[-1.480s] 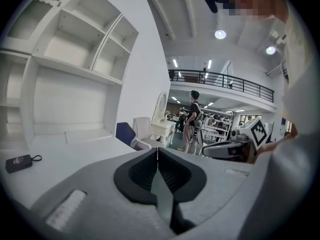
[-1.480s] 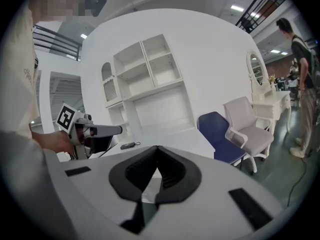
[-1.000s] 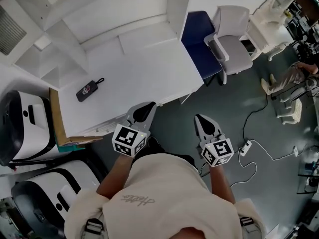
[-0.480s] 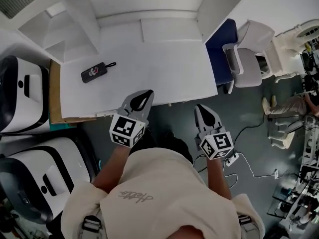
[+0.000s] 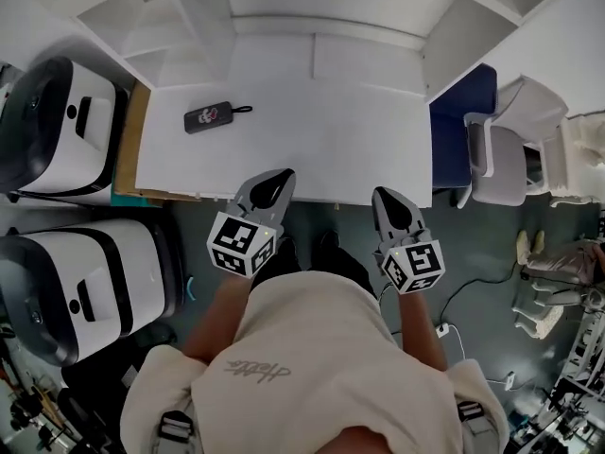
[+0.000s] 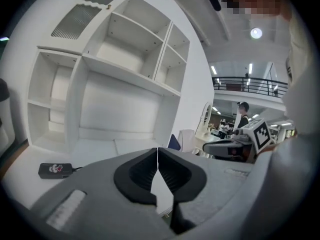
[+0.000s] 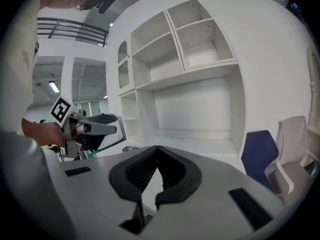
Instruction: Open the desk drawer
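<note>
The white desk (image 5: 321, 130) with its shelf unit fills the top of the head view; no drawer front or handle shows from above. My left gripper (image 5: 277, 178) is shut and empty, its tips just over the desk's front edge. My right gripper (image 5: 385, 197) is also shut and empty, with its tips at the front edge further right. In the left gripper view the left gripper (image 6: 158, 151) has its jaws pressed together and points over the desktop (image 6: 100, 149) towards the shelves. The right gripper (image 7: 157, 149), in its own view, shows touching tips and faces the shelf unit (image 7: 190, 49).
A small black device with a cord (image 5: 210, 117) lies on the desk's left part. Two large white-and-black machines (image 5: 57, 121) (image 5: 85, 282) stand left of the desk. A blue panel (image 5: 456, 126) and a grey chair (image 5: 506, 159) are on the right. Cables (image 5: 473, 282) lie on the floor.
The head view has swung, so the desk now sits squarer and more central. Both grippers stay shut and hold much the same place at the desk's front edge.
</note>
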`<state>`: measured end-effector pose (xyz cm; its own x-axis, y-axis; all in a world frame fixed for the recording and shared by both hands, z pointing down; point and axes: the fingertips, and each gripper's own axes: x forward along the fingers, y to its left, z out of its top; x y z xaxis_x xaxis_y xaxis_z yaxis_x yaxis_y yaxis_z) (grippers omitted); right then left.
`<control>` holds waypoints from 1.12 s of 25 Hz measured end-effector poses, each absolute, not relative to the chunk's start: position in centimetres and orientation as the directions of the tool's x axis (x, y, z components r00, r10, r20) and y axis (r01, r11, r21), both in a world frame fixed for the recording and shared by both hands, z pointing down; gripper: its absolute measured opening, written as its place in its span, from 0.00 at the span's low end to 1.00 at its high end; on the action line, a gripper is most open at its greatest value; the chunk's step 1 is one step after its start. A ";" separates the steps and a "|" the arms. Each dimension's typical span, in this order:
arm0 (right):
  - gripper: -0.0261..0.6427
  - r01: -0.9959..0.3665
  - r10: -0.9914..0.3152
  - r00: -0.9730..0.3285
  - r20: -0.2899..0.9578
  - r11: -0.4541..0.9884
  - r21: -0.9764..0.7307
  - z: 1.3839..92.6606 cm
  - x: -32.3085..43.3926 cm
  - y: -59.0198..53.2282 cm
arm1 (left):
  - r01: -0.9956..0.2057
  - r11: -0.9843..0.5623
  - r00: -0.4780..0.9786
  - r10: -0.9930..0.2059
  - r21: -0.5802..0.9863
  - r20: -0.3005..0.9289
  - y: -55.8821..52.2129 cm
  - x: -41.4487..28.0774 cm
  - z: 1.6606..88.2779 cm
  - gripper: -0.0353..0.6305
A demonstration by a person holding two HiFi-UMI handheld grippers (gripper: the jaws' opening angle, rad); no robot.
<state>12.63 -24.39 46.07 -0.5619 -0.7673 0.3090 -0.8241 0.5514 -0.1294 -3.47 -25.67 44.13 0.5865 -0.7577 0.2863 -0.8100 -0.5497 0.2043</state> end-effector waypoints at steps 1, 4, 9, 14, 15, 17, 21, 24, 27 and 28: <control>0.04 -0.813 -0.760 -0.576 0.302 0.570 -0.118 45.9 12.8 -25.0 | -0.816 -0.543 0.578 -0.766 0.197 0.282 -25.8 -3.0 43.6 0.08; 0.04 -0.783 -0.732 -0.615 0.294 0.611 -0.115 45.9 13.7 -26.8 | -0.848 -0.510 0.529 -0.801 0.142 0.281 -26.4 -2.1 42.5 0.08; 0.04 -0.776 -0.717 -0.626 0.307 0.614 -0.147 47.8 15.6 -28.7 | -0.889 -0.441 0.457 -0.831 0.124 0.317 -26.8 -1.3 43.2 0.08; 0.04 -0.761 -0.690 -0.635 0.347 0.637 -0.126 49.7 15.8 -29.2 | -0.894 -0.428 0.447 -0.823 0.136 0.350 -26.0 -0.8 44.8 0.08; 0.04 -0.758 -0.689 -0.636 0.347 0.641 -0.117 49.6 15.7 -29.1 | -0.890 -0.435 0.454 -0.819 0.137 0.350 -26.0 -0.7 44.9 0.08; 0.04 -0.760 -0.697 -0.632 0.338 0.644 -0.093 48.8 15.4 -28.9 | -0.882 -0.452 0.468 -0.814 0.129 0.346 -26.0 -0.8 44.6 0.08; 0.04 -0.766 -0.721 -0.626 0.296 0.640 -0.061 46.0 14.6 -27.8 | -0.881 -0.461 0.469 -0.826 0.104 0.312 -26.5 -1.9 42.9 0.08; 0.05 -0.766 -0.738 -0.614 0.280 0.643 0.012 44.6 14.0 -27.3 | -0.876 -0.471 0.479 -0.829 0.102 0.287 -26.8 -2.4 42.0 0.08; 0.05 -0.762 -0.736 -0.615 0.283 0.647 0.027 44.5 13.5 -26.8 | -0.867 -0.489 0.495 -0.823 0.096 0.280 -26.6 -2.4 41.8 0.08; 0.08 -0.762 -0.734 -0.614 0.290 0.647 0.022 44.6 13.5 -26.6 | -0.865 -0.491 0.498 -0.820 0.101 0.281 -26.5 -2.4 41.8 0.08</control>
